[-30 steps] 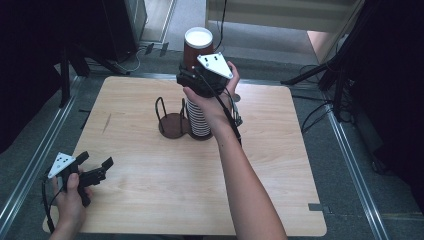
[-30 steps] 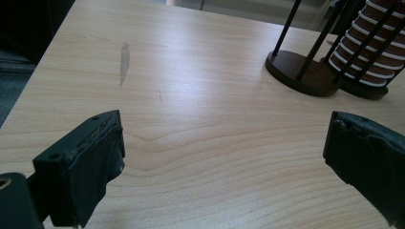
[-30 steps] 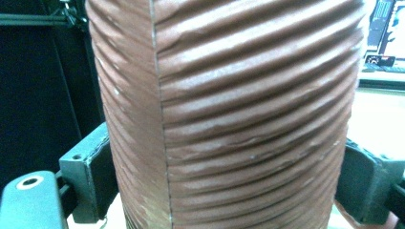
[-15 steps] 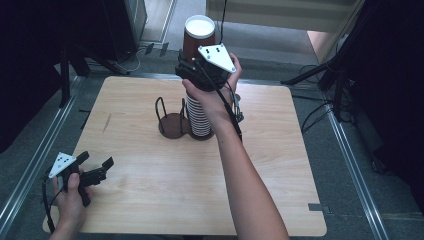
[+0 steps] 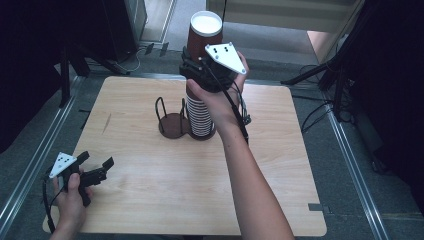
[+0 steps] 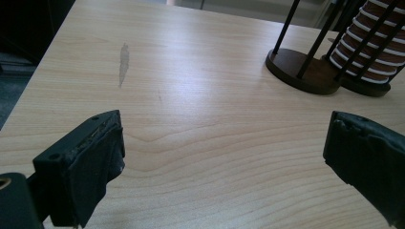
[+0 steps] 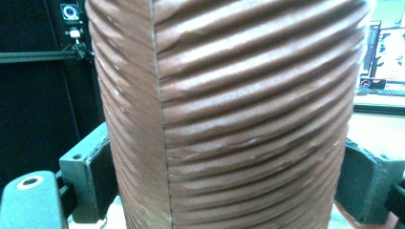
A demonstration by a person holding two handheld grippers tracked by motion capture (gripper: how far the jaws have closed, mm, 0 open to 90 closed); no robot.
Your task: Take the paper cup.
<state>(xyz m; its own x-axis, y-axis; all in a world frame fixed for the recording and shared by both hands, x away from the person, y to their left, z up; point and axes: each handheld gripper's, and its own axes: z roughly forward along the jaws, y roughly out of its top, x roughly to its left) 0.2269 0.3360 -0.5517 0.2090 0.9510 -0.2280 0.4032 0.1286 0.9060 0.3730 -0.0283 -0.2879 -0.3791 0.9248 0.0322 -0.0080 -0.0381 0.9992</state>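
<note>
Cup in hand: my right claw [image 5: 200,67] pinches a brown paper cup [image 5: 205,31] at the top centre of the high view, one pad on each side of its wall, so it lifts straight off the pile without tipping.
Grip spot: I clamp the body below the rim; judging from the right gripper view, the ribbed wall gives the pads purchase and the rim stays unsquashed.
Where the cup is: held in the air directly above the stack of cups [image 5: 200,114] at the centre of the table [image 5: 280,200], apparently clear of the top one, though my hand hides the gap.
Stack: nested brown cups with white rims showing as bands, standing in a holder with thin black wire uprights that keep the column from leaning.
Empty holder [image 5: 170,122]: just left of the stack, touching or nearly touching it; a dark round base with wire loops, probably where this cup is bound.
Left claw [image 5: 95,171]: spread wide, holding nothing, low over the lower left of the table, kept well apart so it stays out of the lift.
Cup texture: corrugated paper [image 7: 229,114], slanting ridges, one vertical seam, matte, white inside.
Table: pale wood-grain laminate, smooth, with a small grey scuff [image 6: 123,62].
</note>
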